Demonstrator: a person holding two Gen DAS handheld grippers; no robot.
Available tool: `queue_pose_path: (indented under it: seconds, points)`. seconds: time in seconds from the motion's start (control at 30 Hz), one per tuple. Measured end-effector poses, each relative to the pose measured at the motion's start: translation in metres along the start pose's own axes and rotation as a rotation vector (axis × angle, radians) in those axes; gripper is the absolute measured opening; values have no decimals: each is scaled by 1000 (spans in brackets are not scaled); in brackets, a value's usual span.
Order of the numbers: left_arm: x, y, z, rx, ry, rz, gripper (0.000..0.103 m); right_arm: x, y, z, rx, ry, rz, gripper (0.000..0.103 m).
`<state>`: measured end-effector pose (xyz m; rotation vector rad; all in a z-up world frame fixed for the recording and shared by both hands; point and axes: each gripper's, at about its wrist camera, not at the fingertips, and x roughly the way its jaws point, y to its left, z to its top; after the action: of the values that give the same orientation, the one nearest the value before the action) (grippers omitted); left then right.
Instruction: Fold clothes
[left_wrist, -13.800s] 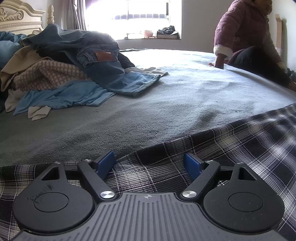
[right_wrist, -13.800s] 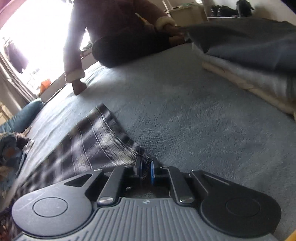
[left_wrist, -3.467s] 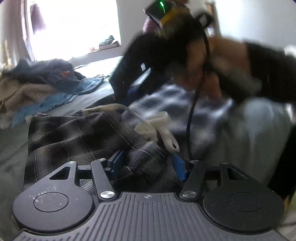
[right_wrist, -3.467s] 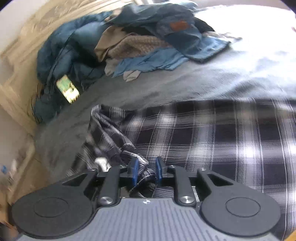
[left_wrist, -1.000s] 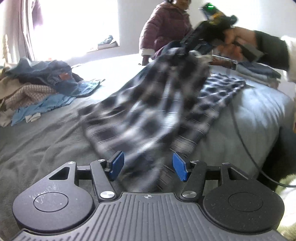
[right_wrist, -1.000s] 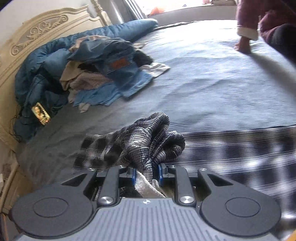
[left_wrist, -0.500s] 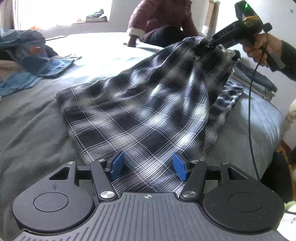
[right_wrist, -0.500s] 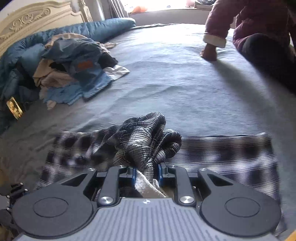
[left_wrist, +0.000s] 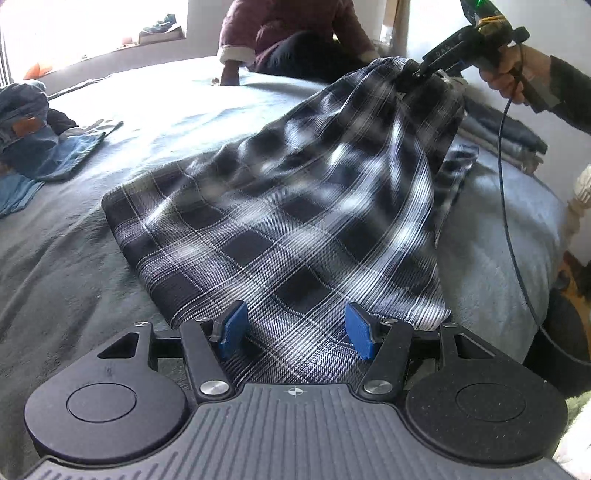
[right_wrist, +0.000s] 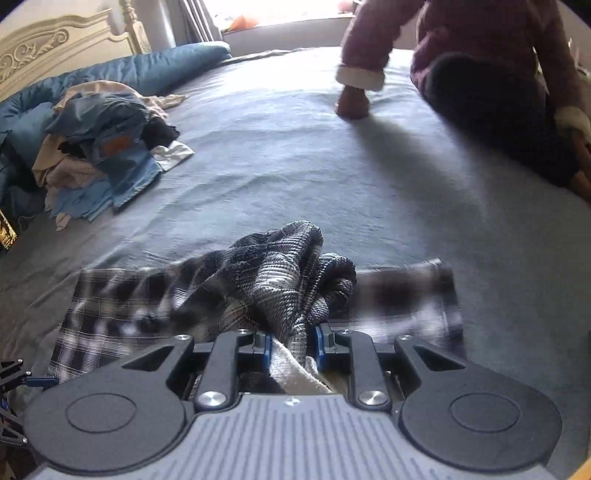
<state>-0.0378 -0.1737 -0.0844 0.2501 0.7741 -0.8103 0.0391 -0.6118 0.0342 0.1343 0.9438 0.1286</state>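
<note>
Lifting bunched end of plaid garment (left_wrist: 295, 206) in your right gripper (right_wrist: 291, 349), fingers clamped on cloth, so fabric drapes toward fold. Near edge lies flat on bed (left_wrist: 66, 258); your left gripper (left_wrist: 295, 330) hovers there, fingers spread, gripping nothing.

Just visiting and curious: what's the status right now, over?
Left gripper open over plaid garment. Right gripper shut on its bunched end, lifted. Nothing in the way on the bed.
</note>
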Motion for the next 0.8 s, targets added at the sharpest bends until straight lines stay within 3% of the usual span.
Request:
queue_pose_path:
  seconds: [0.67,0.77,0.8]
  points:
    - [10,-7,15,34,44,17,59,25,-76,-11,-3,15,1,24]
    - [12,-8,14,27,48,20,59,22,-92,-20,54,-26,-6,32]
    - [12,-8,14,24,48,20,59,20,-98,-23,73,-39,-9,41]
